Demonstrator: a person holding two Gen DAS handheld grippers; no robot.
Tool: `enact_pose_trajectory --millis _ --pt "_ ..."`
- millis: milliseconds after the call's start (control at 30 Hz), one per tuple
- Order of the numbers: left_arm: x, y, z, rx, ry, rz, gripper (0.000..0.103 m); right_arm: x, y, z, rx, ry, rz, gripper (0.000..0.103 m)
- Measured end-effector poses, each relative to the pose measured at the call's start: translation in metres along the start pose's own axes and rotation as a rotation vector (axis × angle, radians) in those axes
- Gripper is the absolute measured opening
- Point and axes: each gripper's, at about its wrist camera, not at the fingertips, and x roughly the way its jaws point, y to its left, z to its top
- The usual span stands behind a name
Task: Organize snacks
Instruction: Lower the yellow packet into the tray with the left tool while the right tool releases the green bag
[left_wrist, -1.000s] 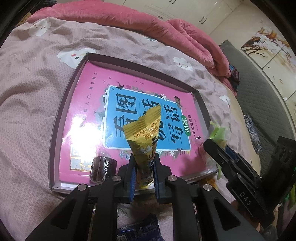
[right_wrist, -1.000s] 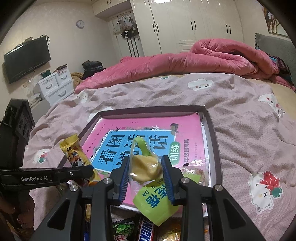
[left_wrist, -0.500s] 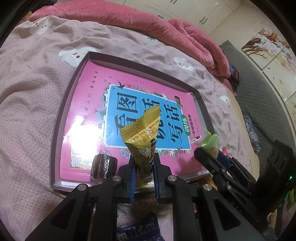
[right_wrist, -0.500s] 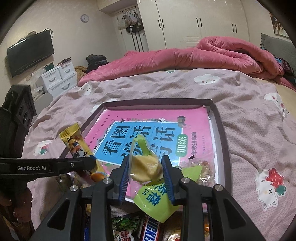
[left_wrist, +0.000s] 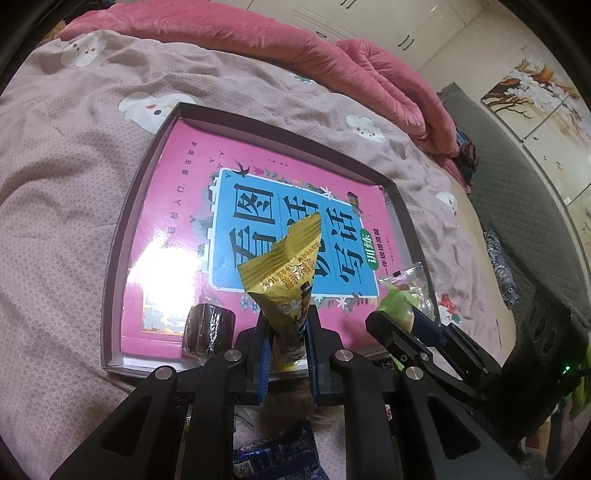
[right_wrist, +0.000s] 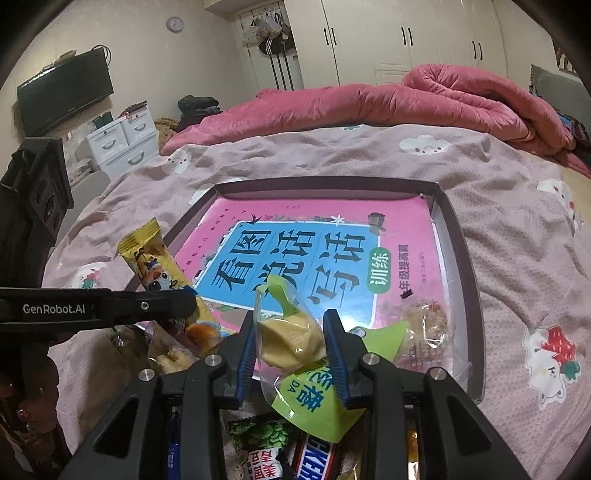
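Observation:
A shallow dark box (left_wrist: 122, 236) (right_wrist: 465, 258) lined with a pink and blue book cover lies on the bed. My left gripper (left_wrist: 284, 332) is shut on a yellow snack packet (left_wrist: 286, 273) that stands up over the box's near edge; the same packet (right_wrist: 155, 266) shows in the right wrist view beside the left gripper's finger (right_wrist: 110, 306). A brown wrapped snack (left_wrist: 208, 328) lies in the box's near left corner. My right gripper (right_wrist: 291, 332) is shut on a clear and green packet with a pale yellow pastry (right_wrist: 291, 339), held above the box's near edge.
Loose snacks lie on the bed under the grippers: a green pea packet (right_wrist: 258, 435), a Snickers bar (right_wrist: 314, 461), a blue packet (left_wrist: 273, 458). A clear packet (right_wrist: 424, 328) lies in the box's near right corner. A pink quilt (right_wrist: 406, 99) is heaped at the far side.
The right gripper with its green packet has moved in toward the box's near right corner, seen from the left wrist. The left gripper has stayed put with the yellow packet.

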Motion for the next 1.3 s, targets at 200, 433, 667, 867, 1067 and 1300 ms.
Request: enact_pose_trajectory --millis 200,433,667,867,1067,1300 --pt "-0.001 0.0 0.0 -0.002 0.0 -0.002 0.016 0.003 -0.001 -0.004 0.013 0.017 -0.004 0.036" --pt "-0.002 0.001 0.0 -0.005 0.0 -0.001 0.016 0.001 -0.003 -0.004 0.022 0.014 -0.008 0.036" --pt "-0.002 0.002 0.001 -0.006 0.002 0.001 0.017 -0.001 -0.006 -0.005 0.036 0.013 -0.005 0.036" --pt "-0.003 0.002 0.001 -0.007 0.002 0.004 0.018 -0.002 -0.006 -0.007 0.039 0.013 -0.007 0.037" --pt "-0.004 0.003 0.001 -0.012 0.001 0.008 0.019 -0.005 -0.006 -0.006 0.048 0.013 -0.007 0.039" --pt "-0.005 0.005 0.0 -0.019 0.001 0.009 0.02 -0.009 -0.008 -0.007 0.056 0.007 -0.006 0.043"
